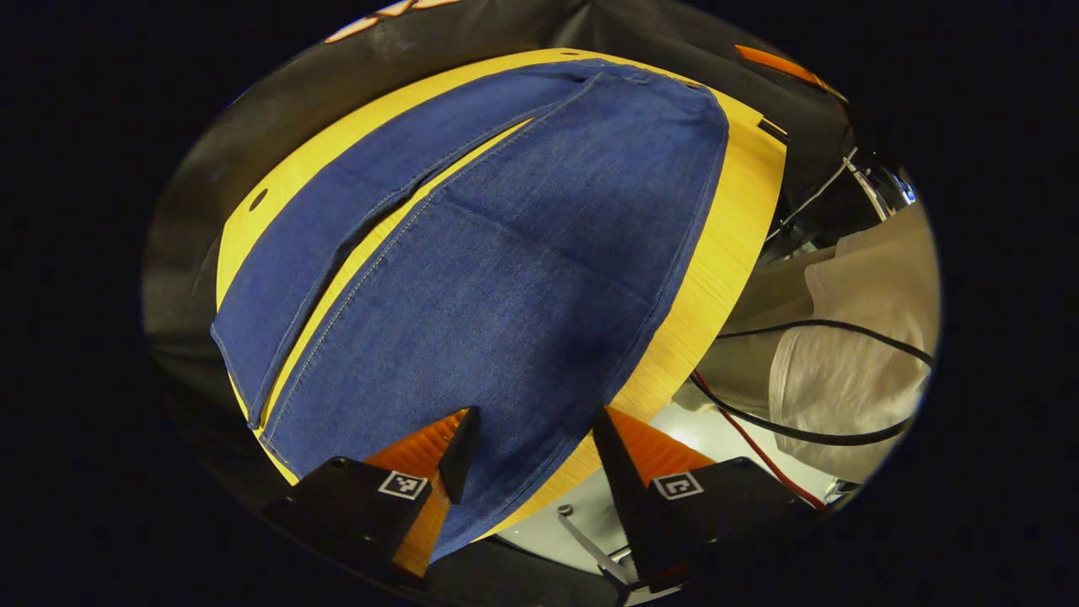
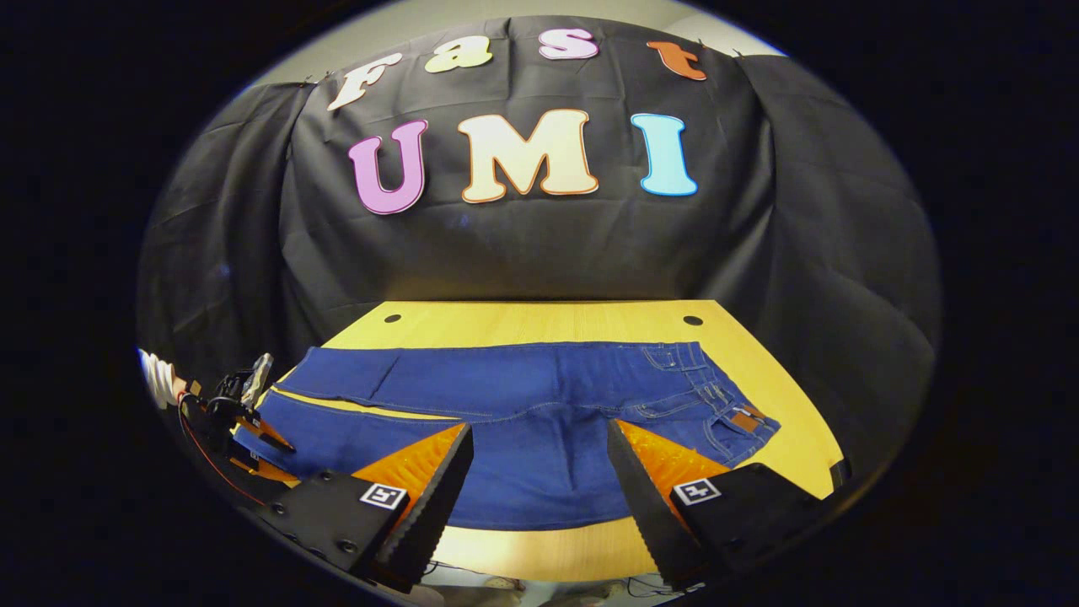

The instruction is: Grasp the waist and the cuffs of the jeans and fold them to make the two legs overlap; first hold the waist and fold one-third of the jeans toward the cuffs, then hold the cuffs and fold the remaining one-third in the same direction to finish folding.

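Blue denim jeans (image 2: 523, 413) lie flat, legs apart, on yellow wooden table (image 2: 539, 320); nothing folded yet; left gripper (image 1: 535, 451) and right gripper (image 2: 539, 472) both spread wide, empty; every fold remains.

Left gripper view hangs close over the jeans (image 1: 506, 278) (cuff end) — right gripper view faces them broadside, farther back.
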`<state>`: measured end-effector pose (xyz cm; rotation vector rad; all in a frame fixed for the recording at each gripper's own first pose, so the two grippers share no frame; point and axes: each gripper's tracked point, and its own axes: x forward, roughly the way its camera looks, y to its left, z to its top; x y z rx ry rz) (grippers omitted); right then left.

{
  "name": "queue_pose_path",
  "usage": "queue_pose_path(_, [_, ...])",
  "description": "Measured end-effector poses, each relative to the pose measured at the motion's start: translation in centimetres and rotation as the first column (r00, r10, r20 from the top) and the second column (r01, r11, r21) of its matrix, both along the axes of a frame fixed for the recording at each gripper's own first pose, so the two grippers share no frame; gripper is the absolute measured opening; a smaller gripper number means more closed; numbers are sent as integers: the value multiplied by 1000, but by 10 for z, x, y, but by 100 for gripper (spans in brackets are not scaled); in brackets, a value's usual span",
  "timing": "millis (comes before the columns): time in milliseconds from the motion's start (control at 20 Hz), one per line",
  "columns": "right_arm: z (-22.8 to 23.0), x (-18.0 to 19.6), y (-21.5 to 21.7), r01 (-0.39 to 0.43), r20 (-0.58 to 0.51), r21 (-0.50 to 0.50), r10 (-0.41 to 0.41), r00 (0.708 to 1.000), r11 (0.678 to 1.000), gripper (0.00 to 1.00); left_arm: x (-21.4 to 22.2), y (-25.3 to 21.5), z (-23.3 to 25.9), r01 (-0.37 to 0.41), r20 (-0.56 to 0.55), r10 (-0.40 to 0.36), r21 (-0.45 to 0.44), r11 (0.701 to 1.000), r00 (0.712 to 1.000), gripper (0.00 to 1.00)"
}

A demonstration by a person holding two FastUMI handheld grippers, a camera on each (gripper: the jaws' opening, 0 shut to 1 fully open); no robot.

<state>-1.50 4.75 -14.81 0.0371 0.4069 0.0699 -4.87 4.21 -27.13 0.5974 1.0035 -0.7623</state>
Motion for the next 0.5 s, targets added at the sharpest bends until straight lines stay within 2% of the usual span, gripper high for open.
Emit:
queue_pose_path(50, [-1, 1, 1, 0, -2, 7, 0, 1000, 1000, 99, 1, -2, 3, -8, 8, 8, -8, 1000, 1000, 77])
queue_pose_path(200, [1, 5, 4, -6, 2, 10, 6, 1000, 1000, 99, 6, -9, -1, 11, 35, -10, -27, 1000, 999, 29])
queue_pose_path(300, [3, 6, 4, -5, 8, 7, 5, 1000, 1000, 99, 6, -10, -1, 5, 34, -4, -41, 999, 999, 4])
queue_pose_path(500, [0, 3, 4, -5, -2, -1, 5, 1000, 1000, 99, 0, -13, 2, -99, -68, 91, -110, 989, 993, 2])
